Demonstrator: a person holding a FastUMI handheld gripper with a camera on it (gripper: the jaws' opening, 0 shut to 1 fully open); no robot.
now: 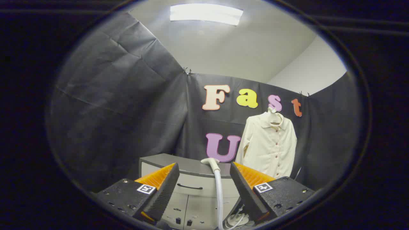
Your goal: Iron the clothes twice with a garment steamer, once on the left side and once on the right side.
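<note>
A cream button-up shirt (270, 145) hangs on a hanger against the black booth wall, beyond and a little right of my fingers. The white garment steamer (213, 163) stands upright ahead of me, its head just above the cabinet top and its white hose (219, 198) running down between my fingers. My gripper (204, 185) is open, its orange-and-black fingers (164, 188) spread wide on either side of the hose without touching it. The steamer's base (236, 220) lies low on the floor, partly hidden by the right finger.
A grey cabinet (185, 166) with a dark drawer handle (190, 187) stands just ahead, behind the steamer hose. Black cloth walls close in on the left, the back and the right.
</note>
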